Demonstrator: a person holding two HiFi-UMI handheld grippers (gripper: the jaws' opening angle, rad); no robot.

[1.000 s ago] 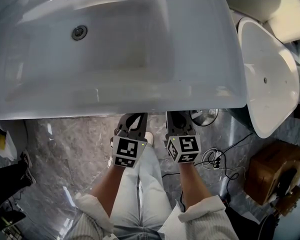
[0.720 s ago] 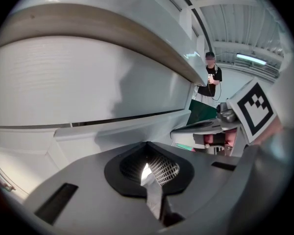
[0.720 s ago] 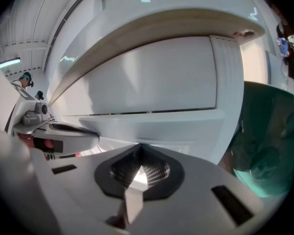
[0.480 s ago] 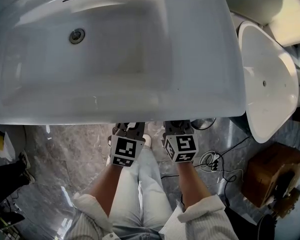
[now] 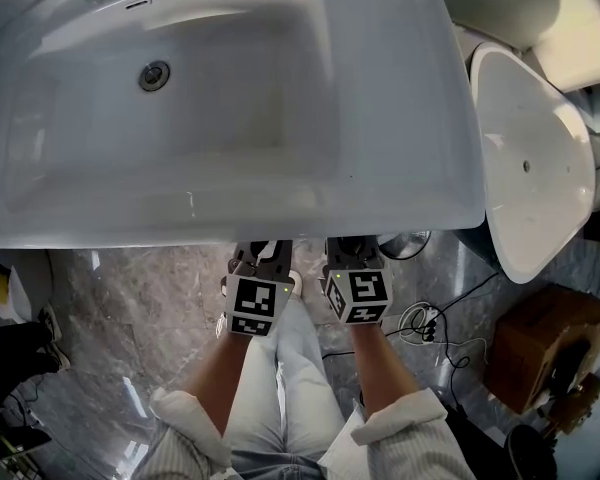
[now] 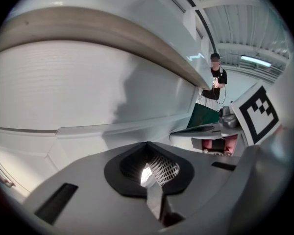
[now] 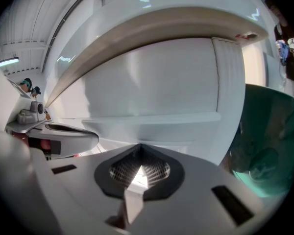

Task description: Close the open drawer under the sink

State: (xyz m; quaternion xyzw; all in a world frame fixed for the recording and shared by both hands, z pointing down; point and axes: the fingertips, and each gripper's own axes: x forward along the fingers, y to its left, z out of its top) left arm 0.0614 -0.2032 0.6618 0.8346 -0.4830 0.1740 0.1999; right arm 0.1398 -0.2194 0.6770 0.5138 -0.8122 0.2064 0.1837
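Both pairs of jaws are together, empty; left gripper [image 5: 263, 256] and right gripper [image 5: 352, 252] sit abreast under the front edge of the sink [image 5: 280, 218], drawer [image 7: 152, 80] straight ahead, equally near.

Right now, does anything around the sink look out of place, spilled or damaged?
Nothing looks spilled or broken. Two things seem out of place: a second white basin sits tilted just right of the sink, and loose cables lie tangled on the floor near a brown box.
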